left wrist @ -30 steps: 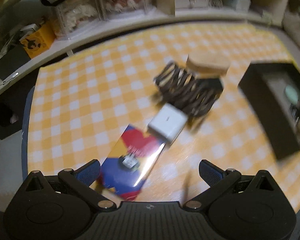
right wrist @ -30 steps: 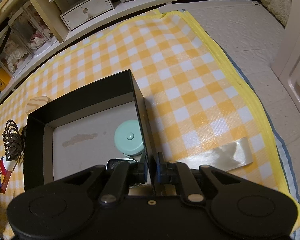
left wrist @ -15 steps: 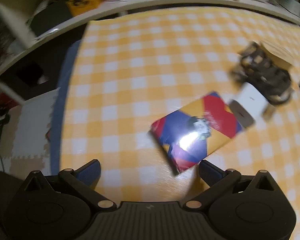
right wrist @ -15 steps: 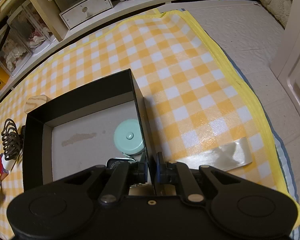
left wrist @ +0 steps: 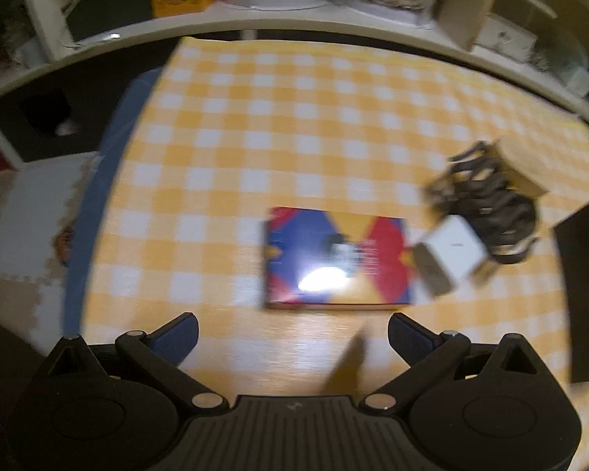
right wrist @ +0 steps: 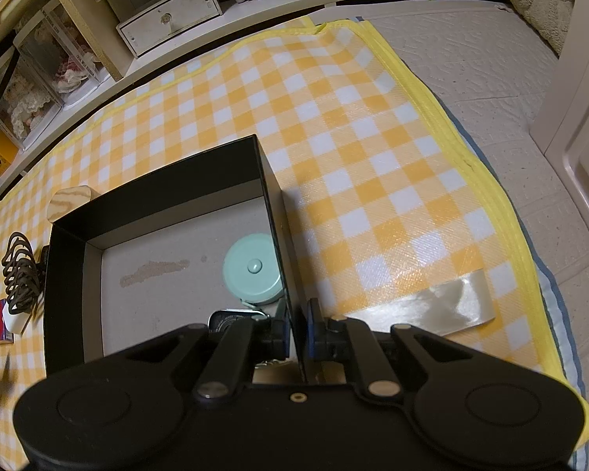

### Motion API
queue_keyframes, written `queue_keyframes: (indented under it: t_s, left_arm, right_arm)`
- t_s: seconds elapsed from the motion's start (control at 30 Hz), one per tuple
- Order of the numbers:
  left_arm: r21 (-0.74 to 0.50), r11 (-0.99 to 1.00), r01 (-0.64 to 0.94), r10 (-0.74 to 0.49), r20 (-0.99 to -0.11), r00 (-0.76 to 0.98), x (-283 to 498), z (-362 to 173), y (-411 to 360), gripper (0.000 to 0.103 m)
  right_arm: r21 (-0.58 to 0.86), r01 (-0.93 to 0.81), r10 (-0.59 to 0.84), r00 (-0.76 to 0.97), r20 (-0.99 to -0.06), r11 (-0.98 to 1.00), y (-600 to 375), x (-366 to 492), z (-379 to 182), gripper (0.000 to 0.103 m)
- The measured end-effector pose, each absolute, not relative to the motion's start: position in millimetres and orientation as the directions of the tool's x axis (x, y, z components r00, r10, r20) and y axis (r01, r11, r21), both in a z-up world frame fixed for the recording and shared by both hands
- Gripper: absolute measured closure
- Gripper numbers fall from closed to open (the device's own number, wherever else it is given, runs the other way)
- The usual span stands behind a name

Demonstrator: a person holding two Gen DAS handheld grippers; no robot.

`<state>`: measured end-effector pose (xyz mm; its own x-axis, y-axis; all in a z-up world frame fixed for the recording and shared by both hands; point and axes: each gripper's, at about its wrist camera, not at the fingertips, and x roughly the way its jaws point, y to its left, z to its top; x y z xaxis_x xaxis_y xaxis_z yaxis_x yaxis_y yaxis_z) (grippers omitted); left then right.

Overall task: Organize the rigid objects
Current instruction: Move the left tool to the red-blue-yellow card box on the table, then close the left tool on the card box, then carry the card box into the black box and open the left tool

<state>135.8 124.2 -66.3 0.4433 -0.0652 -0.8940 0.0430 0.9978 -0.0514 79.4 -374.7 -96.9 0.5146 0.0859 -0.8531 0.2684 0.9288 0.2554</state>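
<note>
Surface: a yellow-and-white checked mat (right wrist: 353,149) is spread over a pale textured floor covering (right wrist: 471,51), with a strip of clear tape (right wrist: 424,308) stuck near its edge.
Room: low white shelves (left wrist: 294,23) are seen at 12 o'clock in the left wrist view, loaded with clear bins and a yellow box; a small white drawer unit (right wrist: 169,19) is seen in the right wrist view.
Left gripper (left wrist: 292,331): spread wide, nothing held or touched; a colourful flat box (left wrist: 335,257) is seen just ahead at 12 o'clock, lying on the mat.
Right gripper (right wrist: 294,331): clenched on the right wall of the black box (right wrist: 271,196), one pad inside and one outside.
Black box contents: one mint round case (right wrist: 253,267) against the right wall, and one dark item partly hidden behind the gripper, kind not told.
Count on the mat: one colourful flat box, one white charger (left wrist: 449,253) touching its right end, one coiled dark cable (left wrist: 487,196), one wooden block (left wrist: 520,170) behind the cable.
Blur: the left wrist view is smeared, so small print is unreadable.
</note>
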Motion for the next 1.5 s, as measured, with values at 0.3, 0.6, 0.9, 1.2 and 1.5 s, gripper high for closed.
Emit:
queue_keyframes:
  t_s: [0.3, 0.6, 0.9, 1.2, 1.5]
  left_arm:
    - [-0.068, 0.997, 0.033, -0.075, -0.886, 0.458, 146.5, -73.7, 90.3, 0.001]
    - [0.051, 0.998, 0.022, 0.035, -0.875, 0.482, 158.5, -87.1, 81.7, 0.001]
    - [0.086, 0.99, 0.112, 0.017, -0.863, 0.505, 174.5, -88.1, 79.3, 0.011]
    - [0.027, 0.999, 0.041, 0.001, -0.853, 0.523, 164.9, -72.9, 84.3, 0.015]
    - [-0.127, 0.99, 0.059, -0.135, -0.752, 0.645, 135.6, -23.8, 66.0, 0.015]
  right_arm:
    - [0.255, 0.268, 0.086, 0.515, -0.853, 0.929, -374.5, 79.4, -96.8, 0.094]
    - [0.254, 0.268, 0.085, 0.514, -0.853, 0.929, -374.4, 79.6, -96.7, 0.094]
    - [0.253, 0.268, 0.085, 0.514, -0.854, 0.929, -374.8, 79.1, -96.9, 0.095]
    - [0.251, 0.268, 0.083, 0.512, -0.855, 0.93, -375.1, 78.2, -97.5, 0.095]
    - [0.249, 0.266, 0.082, 0.513, -0.855, 0.931, -375.5, 77.4, -98.0, 0.095]
